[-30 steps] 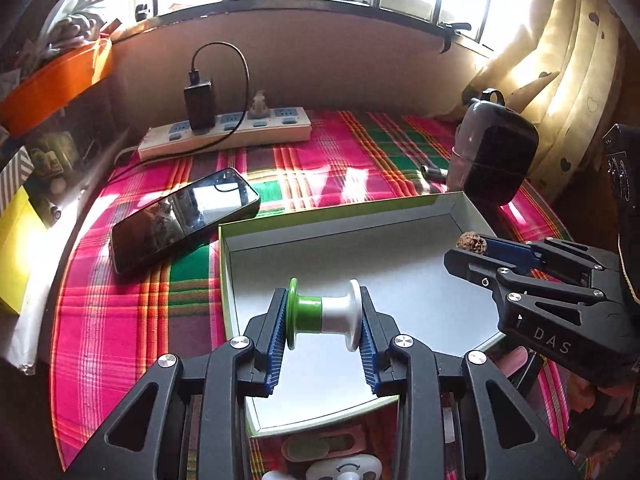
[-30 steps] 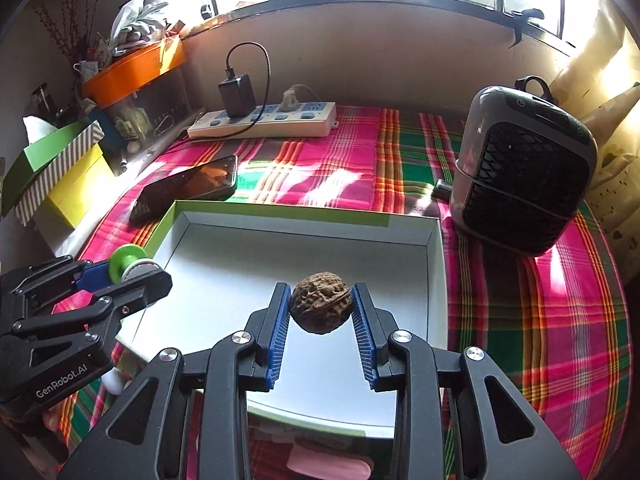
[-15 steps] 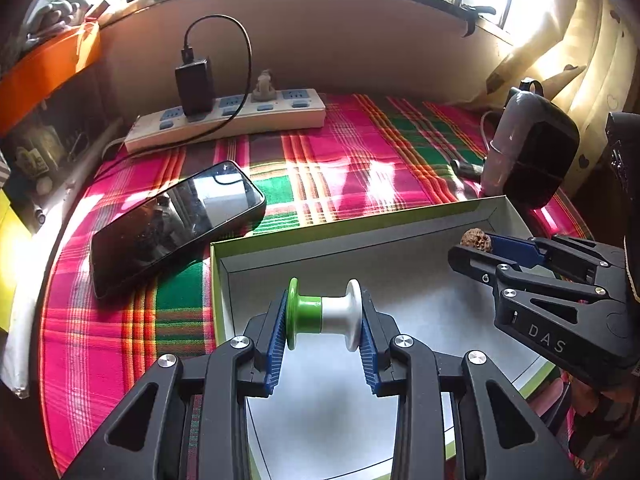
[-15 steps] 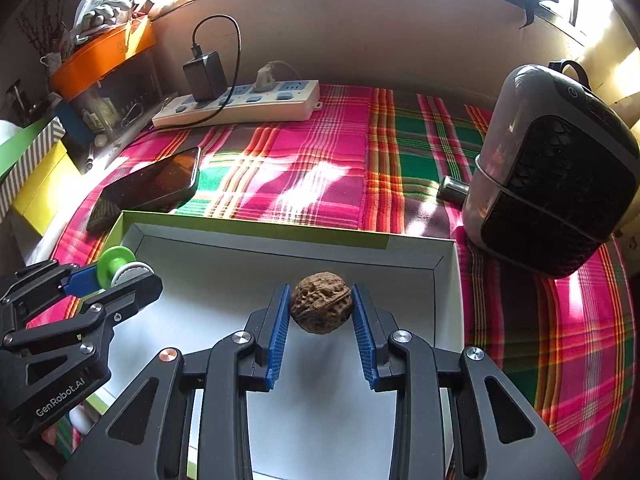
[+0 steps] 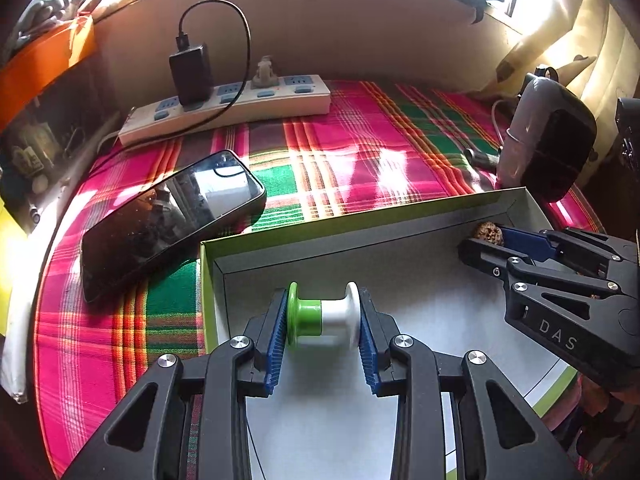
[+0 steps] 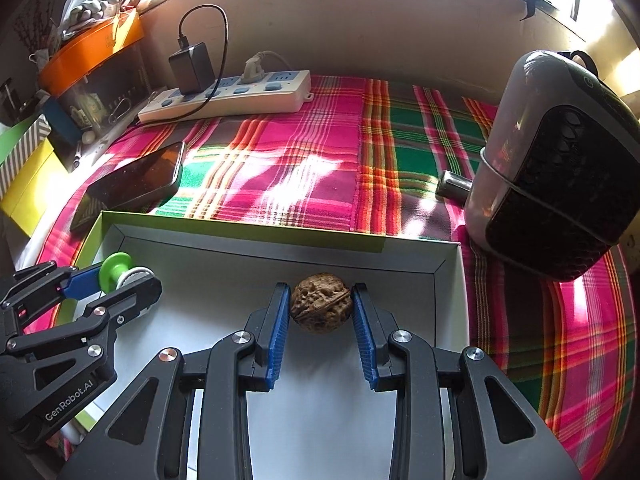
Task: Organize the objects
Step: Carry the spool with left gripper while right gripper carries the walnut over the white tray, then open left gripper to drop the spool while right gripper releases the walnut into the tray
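Progress is seen since a second ago: both grippers have been carried forward and lowered into the tray (image 5: 352, 226). Spool (image 5: 323, 317) is pinched by the left gripper (image 5: 322, 334), walnut (image 6: 321, 302) by the right gripper (image 6: 320, 334); release is judged next.

Green-white spool (image 5: 323, 315) and brown walnut (image 6: 321, 303), both claw-held over white box (image 6: 276, 249).

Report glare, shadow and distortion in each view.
Left wrist view: windows blown out, sun patches on the plaid cloth, phone screen mirrors the room, edges bowed by fisheye. Right wrist view: sun streaks on the cloth, sharp walnut, heater bulges.
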Demonstrator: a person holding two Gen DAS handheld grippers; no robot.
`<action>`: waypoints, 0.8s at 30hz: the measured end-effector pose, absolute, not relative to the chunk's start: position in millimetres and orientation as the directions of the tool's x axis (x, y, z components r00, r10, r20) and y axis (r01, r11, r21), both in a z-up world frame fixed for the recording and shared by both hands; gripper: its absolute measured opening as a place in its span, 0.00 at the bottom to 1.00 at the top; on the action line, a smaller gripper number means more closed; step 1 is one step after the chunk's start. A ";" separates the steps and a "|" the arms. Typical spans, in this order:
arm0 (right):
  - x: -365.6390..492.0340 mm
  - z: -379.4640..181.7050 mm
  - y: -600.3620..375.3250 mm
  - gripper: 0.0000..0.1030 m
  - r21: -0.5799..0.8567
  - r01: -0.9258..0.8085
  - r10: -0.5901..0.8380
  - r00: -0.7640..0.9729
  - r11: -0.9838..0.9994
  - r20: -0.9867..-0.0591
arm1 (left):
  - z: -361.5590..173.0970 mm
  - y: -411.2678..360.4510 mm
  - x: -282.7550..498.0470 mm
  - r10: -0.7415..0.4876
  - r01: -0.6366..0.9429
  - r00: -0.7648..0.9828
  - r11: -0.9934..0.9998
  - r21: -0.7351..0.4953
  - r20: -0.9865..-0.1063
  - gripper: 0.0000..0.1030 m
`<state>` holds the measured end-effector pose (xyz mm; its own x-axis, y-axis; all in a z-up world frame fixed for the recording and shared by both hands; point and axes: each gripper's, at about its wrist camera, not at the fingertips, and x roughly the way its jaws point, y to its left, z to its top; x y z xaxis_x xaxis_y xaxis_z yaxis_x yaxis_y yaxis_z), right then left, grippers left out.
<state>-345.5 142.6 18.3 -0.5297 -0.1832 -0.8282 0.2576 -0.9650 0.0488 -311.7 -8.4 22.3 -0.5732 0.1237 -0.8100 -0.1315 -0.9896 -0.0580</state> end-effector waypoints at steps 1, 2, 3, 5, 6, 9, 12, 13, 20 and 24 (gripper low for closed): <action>-346.1 18.1 143.3 0.32 0.055 0.254 -0.186 -0.528 -0.966 -0.828 | 22.4 -8.4 -312.3 0.124 -0.130 -0.573 -0.990 -0.059 -0.810 0.29; -346.5 18.2 143.9 0.32 0.058 0.253 -0.188 -0.528 -0.966 -0.828 | 22.4 -8.4 -312.5 0.124 -0.129 -0.574 -0.990 -0.060 -0.810 0.29; -346.6 18.2 143.9 0.32 0.057 0.254 -0.187 -0.528 -0.966 -0.828 | 22.5 -8.3 -312.4 0.123 -0.128 -0.573 -0.990 -0.059 -0.810 0.29; -346.7 17.9 143.5 0.32 0.055 0.253 -0.186 -0.528 -0.966 -0.828 | 22.5 -8.5 -312.5 0.122 -0.130 -0.574 -0.990 -0.057 -0.810 0.30; -346.9 17.9 143.3 0.32 0.055 0.253 -0.186 -0.528 -0.966 -0.828 | 22.7 -8.3 -312.7 0.122 -0.130 -0.574 -0.990 -0.057 -0.810 0.30; -347.2 17.8 142.3 0.32 0.053 0.252 -0.183 -0.528 -0.966 -0.829 | 22.8 -8.1 -313.1 0.118 -0.128 -0.574 -0.990 -0.054 -0.810 0.30; -347.1 17.5 142.2 0.32 0.050 0.251 -0.180 -0.529 -0.967 -0.829 | 22.2 -6.9 -313.7 0.112 -0.133 -0.572 -0.990 -0.043 -0.813 0.30; -347.4 17.3 142.0 0.32 0.050 0.250 -0.180 -0.528 -0.967 -0.830 | 22.1 -6.5 -313.7 0.114 -0.138 -0.571 -0.990 -0.042 -0.813 0.32; -347.3 17.6 141.8 0.49 0.048 0.250 -0.179 -0.531 -0.967 -0.828 | 22.9 -7.0 -313.1 0.124 -0.142 -0.573 -0.989 -0.051 -0.810 0.42; -347.2 17.2 145.1 0.49 0.055 0.236 -0.176 -0.529 -0.970 -0.830 | 24.6 -9.5 -312.5 0.137 -0.137 -0.573 -0.988 -0.070 -0.808 0.43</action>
